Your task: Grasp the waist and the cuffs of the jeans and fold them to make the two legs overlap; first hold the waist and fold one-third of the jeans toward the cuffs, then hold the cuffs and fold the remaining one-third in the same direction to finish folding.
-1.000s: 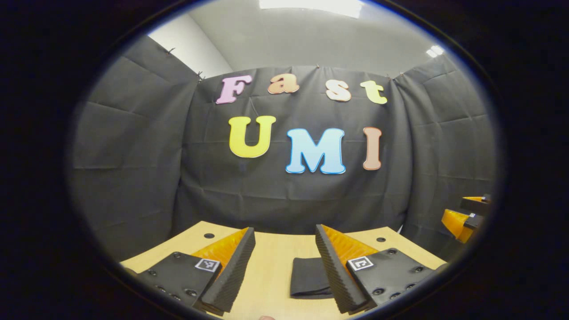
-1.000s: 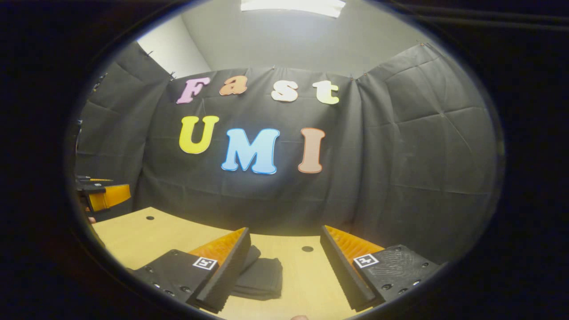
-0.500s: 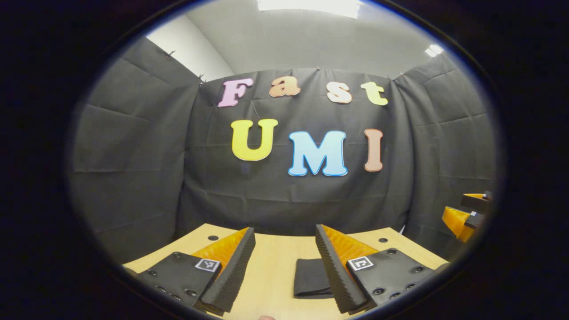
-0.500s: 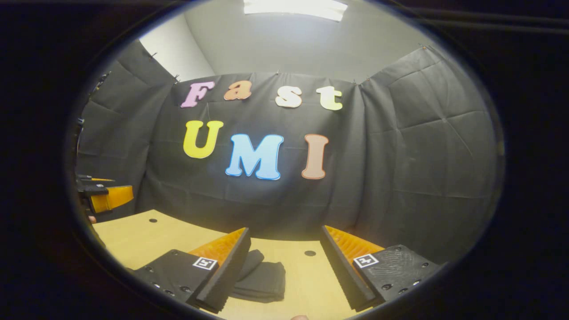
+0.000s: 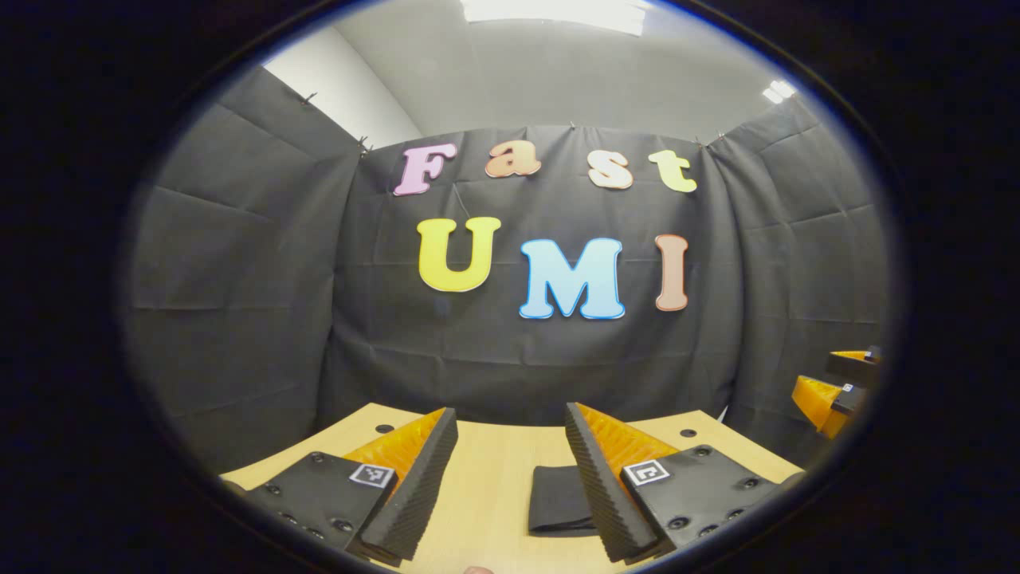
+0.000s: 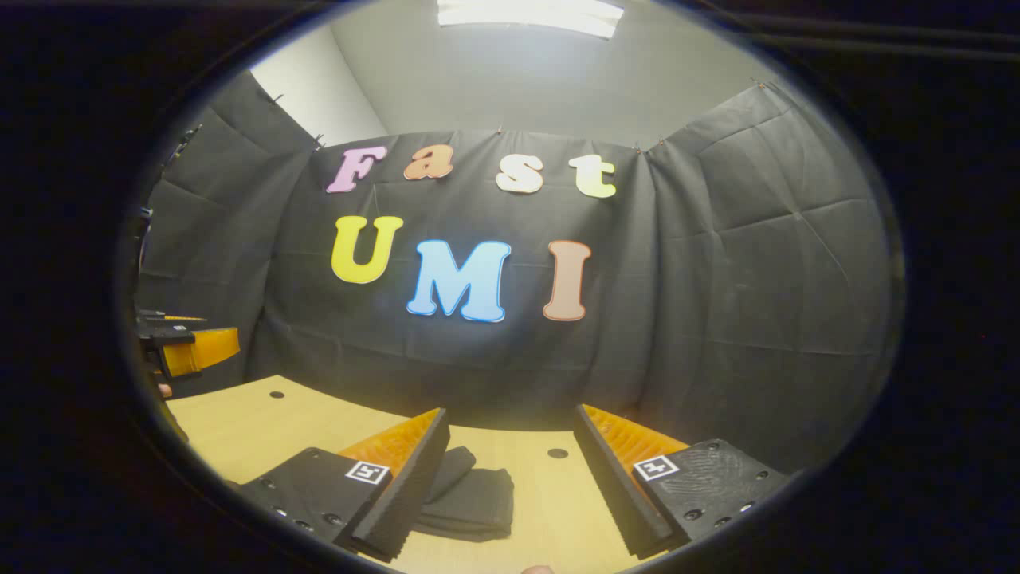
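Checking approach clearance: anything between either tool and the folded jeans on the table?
Nothing visible. The jeans lie folded on the bare table, just ahead of the open right tool and the open left tool.

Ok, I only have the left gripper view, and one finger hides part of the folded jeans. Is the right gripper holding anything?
Observer: No. In the right gripper view the right gripper is open, with nothing gripped.
Operator: And the jeans from that side?
Observer: The jeans lie on the table as a stacked bundle, with a rounded fold at the far edge.
Operator: Is that gripper touching them?
Observer: I cannot tell. One of its fingers covers the bundle's edge.
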The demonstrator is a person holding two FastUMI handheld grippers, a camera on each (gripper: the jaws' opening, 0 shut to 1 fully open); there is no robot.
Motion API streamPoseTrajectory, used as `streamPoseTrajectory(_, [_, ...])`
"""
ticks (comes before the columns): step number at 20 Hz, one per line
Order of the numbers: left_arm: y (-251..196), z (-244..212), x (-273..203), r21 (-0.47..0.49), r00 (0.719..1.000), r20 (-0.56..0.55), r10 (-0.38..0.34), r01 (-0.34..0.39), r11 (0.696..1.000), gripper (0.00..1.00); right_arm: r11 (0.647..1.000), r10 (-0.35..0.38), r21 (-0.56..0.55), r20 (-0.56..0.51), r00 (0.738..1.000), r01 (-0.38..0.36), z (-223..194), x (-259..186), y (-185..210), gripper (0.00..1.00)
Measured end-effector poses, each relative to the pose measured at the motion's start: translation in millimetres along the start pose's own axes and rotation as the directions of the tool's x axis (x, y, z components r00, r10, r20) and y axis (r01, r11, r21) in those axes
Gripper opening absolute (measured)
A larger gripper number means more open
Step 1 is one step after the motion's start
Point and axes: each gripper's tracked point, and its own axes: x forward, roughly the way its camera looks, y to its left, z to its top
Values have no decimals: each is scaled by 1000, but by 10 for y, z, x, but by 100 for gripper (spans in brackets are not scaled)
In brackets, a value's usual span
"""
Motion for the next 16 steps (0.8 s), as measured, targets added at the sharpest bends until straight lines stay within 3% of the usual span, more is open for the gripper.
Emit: streamPoseTrajectory(16, [48, 68, -20, -42, 999, 14, 29, -29, 999, 87, 1000, 30, -1, 29, 999, -30, 55, 7, 94, 94])
